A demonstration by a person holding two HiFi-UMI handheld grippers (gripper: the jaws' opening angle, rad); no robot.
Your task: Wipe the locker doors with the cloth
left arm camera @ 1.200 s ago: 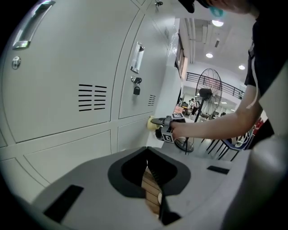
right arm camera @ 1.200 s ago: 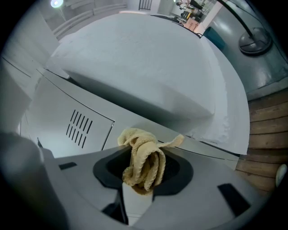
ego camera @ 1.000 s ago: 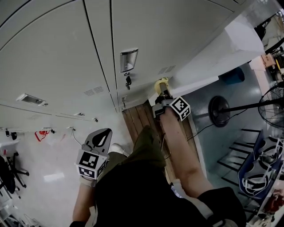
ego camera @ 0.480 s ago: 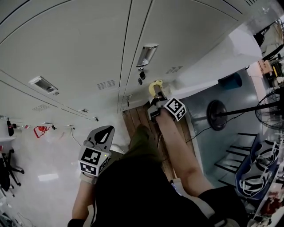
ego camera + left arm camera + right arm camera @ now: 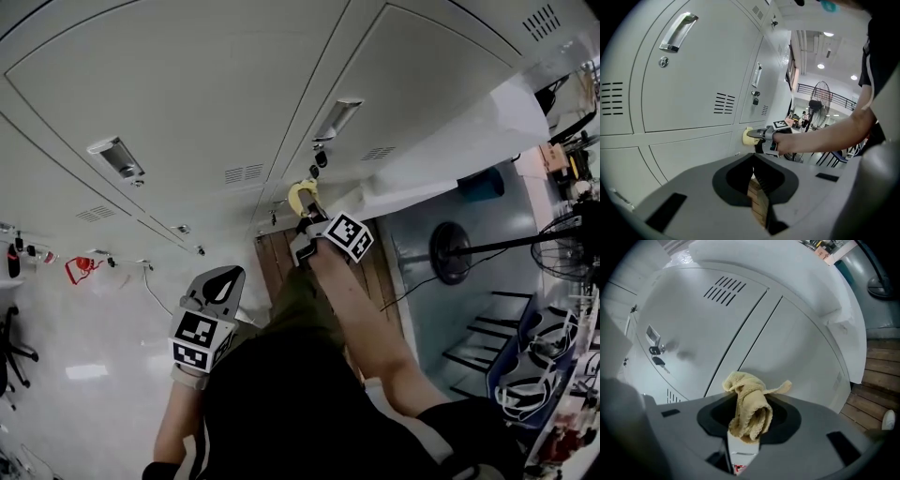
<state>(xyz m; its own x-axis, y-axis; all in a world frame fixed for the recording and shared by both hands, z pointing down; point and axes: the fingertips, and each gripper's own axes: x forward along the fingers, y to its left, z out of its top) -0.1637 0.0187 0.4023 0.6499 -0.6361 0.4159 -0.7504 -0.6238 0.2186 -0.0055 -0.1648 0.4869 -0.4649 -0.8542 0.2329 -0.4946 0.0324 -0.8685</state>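
Observation:
My right gripper (image 5: 307, 217) is shut on a bunched yellow cloth (image 5: 298, 195), held out at arm's length. The cloth (image 5: 748, 135) presses on the lower part of the grey locker doors (image 5: 693, 93), below a vent and a key. Seen along the right gripper (image 5: 746, 401), the cloth (image 5: 750, 406) sits near the seam between two doors (image 5: 693, 319). My left gripper (image 5: 223, 275) hangs low by the person's side, away from the lockers. Its jaws (image 5: 753, 159) are shut with nothing in them.
A door handle (image 5: 337, 117) and a hanging key (image 5: 320, 159) are just above the cloth. A wooden pallet (image 5: 277, 253) lies at the lockers' foot. A white ledge (image 5: 469, 131), a standing fan's base (image 5: 450, 253) and a blue rack (image 5: 534, 356) are to the right.
The right gripper has slid the cloth leftward along the locker face, from right of the handle to left of it. The left gripper has stayed by the side.

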